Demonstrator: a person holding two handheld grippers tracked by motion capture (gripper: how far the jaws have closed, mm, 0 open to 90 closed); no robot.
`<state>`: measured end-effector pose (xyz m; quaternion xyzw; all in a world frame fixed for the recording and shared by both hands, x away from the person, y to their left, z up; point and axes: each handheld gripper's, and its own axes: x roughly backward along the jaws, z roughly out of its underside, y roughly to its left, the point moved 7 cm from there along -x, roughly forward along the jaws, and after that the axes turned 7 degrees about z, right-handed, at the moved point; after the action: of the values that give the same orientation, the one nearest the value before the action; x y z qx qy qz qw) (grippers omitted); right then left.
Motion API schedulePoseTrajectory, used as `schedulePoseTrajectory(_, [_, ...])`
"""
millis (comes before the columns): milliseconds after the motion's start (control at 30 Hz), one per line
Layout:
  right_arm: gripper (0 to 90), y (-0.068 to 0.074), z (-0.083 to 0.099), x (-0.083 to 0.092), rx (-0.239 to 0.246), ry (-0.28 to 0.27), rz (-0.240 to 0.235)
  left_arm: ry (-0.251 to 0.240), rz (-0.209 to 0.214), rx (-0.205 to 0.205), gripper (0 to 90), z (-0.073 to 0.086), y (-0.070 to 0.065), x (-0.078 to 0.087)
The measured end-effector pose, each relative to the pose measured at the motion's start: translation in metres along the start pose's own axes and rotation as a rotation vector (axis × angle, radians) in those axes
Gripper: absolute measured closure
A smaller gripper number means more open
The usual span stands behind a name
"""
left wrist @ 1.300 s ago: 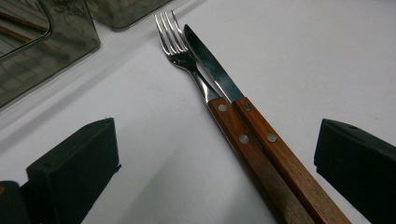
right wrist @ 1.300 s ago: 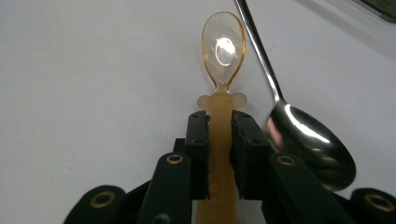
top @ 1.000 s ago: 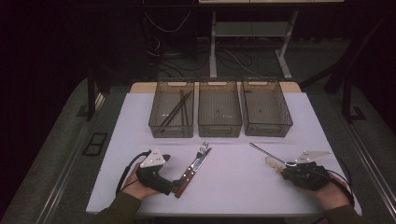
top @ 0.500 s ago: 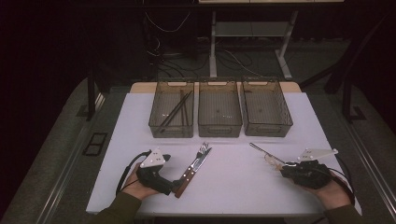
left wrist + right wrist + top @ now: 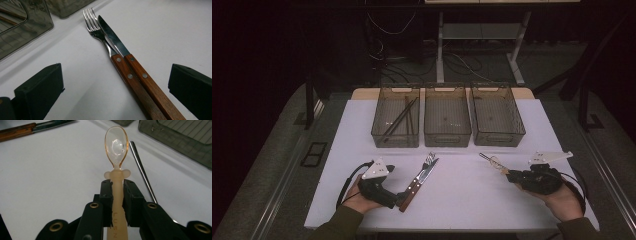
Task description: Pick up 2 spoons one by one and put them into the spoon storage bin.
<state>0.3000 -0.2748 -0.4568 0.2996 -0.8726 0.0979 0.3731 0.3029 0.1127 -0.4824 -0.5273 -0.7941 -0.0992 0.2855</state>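
My right gripper [image 5: 117, 191] is shut on the handle of a translucent peach spoon [image 5: 116, 145], whose bowl sticks out ahead of the jaws. In the high view this right gripper [image 5: 509, 174] is at the table's front right, with the spoon [image 5: 497, 163] pointing toward the bins. At the front left, my left gripper [image 5: 398, 199] stands open with its jaws on either side of two wooden handles. They belong to a fork [image 5: 98, 31] and a knife [image 5: 113, 37] that lie side by side on the white table, also seen as fork [image 5: 428, 160] and knife [image 5: 421, 180].
Three smoky clear bins stand in a row at the back: the left bin [image 5: 377, 131] holds dark sticks, while the middle bin [image 5: 447, 136] and right bin [image 5: 498, 137] look bare. A thin dark stick [image 5: 140, 167] lies on the table beside the spoon.
My right gripper has shifted slightly with the spoon in it. The left gripper, fork and knife have not moved.
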Motion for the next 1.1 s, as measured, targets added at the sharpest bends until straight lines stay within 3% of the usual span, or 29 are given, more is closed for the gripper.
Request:
schedulePoseTrajectory(433, [78.5,0.001,-0.029,-0.003,0.008,-0.059,-0.017,-0.002,-0.002,0.001,0.0,0.000,0.000,0.000])
schedulePoseTrajectory(1100, [78.4,-0.002,-0.064,-0.014,-0.008,-0.094,-0.034,0.001,0.002,0.002,0.0,0.000,0.000,-0.001])
